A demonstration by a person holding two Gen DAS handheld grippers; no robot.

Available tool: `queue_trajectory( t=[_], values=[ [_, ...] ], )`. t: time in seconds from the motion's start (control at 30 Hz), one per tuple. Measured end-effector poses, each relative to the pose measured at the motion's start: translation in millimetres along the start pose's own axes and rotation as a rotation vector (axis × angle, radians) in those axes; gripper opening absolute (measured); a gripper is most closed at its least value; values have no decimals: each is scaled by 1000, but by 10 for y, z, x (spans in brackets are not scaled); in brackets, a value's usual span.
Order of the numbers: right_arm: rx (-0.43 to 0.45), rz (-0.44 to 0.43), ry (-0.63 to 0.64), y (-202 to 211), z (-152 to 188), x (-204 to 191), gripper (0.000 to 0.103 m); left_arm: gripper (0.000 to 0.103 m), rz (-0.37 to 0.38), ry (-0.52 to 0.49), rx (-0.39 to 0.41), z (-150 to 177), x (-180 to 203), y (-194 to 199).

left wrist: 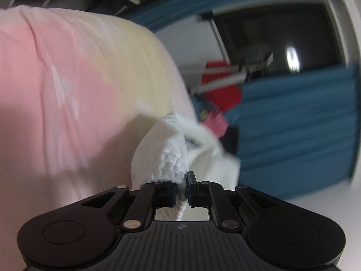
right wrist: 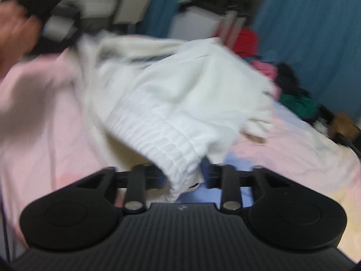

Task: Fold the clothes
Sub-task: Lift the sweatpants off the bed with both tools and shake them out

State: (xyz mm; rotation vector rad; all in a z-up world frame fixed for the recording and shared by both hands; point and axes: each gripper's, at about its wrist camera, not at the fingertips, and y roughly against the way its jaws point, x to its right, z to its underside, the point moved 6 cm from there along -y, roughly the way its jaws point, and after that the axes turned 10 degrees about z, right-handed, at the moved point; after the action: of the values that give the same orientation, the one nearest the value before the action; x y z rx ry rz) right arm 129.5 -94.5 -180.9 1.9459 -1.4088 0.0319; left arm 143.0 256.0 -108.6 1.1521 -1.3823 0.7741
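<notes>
**White garment held up by its ribbed band, one corner in each gripper**

The white garment (right wrist: 180, 94) hangs in the air above the pink bed sheet (right wrist: 45, 117), stretched between the two grippers. It looks soft, thick and light, a knit that sags and bunches under its own weight, so I judge it will not slide out easily but will droop wherever it is not supported. The ribbed elastic band (right wrist: 162, 140) along its edge is the firmest part and the sensible place to hold: it gives the fingers a ridge to bite on.

The left gripper (left wrist: 186, 186) is clenched on a bunched end of that band (left wrist: 167, 164), the jaws nearly meeting with a fold of white cloth pinched between them. It is tilted upward, looking past the sheet (left wrist: 67, 90) toward a blue wall (left wrist: 293, 124) and a dark window (left wrist: 270, 40).

The right gripper (right wrist: 185, 176) also has the band passing between its fingers, though they stand noticeably wider apart and the cloth hides the contact, so a firm grasp there is likely but not certain. It points across the bed toward a heap of other clothes (right wrist: 293, 90) at the far side. The person's left hand (right wrist: 15, 27) shows blurred at upper left, raised; the blur in both views suggests quick motion.
</notes>
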Motion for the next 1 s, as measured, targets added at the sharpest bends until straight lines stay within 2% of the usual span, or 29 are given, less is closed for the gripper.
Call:
queue_trajectory(
  t=[0.03,0.13,0.23,0.3,0.43,0.53,0.6,0.7,0.73,0.8,0.87,0.93,0.97,1.0],
  values=[
    [6,-18,7,22,-23,-20,63,9,19,57,7,-130,-55,7],
    [18,-90,-59,96,-143,24,80,9,-7,133,64,-494,-276,-5],
    [5,-233,-264,133,-258,222,81,9,-75,157,120,-734,-546,-44],
    [-24,-299,-454,53,-246,409,81,10,-123,165,145,-858,-735,-82],
    [-123,-415,-774,-328,17,480,81,10,-159,165,118,-922,-904,-138],
    [-199,-526,-986,-647,225,443,82,12,-148,147,94,-918,-790,-79],
    [-237,-588,-1093,-825,327,406,82,20,-191,41,56,-882,-657,-75],
    [-238,-632,-1109,-954,346,270,82,45,-312,-194,7,-728,-391,-19],
    [-239,-641,-1115,-996,346,231,82,50,-343,-266,-1,-662,-297,28],
    [-239,-647,-1128,-1077,336,163,83,67,-408,-422,-1,-523,-99,120],
    [-240,-638,-1115,-1134,311,117,76,75,-463,-601,19,-404,114,136],
    [-237,-605,-1070,-1130,272,102,56,80,-491,-776,40,-296,305,49],
    [-233,-596,-1057,-1114,266,93,52,80,-506,-838,31,-230,339,-61],
    [-230,-587,-1044,-1099,260,85,43,80,-521,-893,18,-164,363,-180]
  ],
)
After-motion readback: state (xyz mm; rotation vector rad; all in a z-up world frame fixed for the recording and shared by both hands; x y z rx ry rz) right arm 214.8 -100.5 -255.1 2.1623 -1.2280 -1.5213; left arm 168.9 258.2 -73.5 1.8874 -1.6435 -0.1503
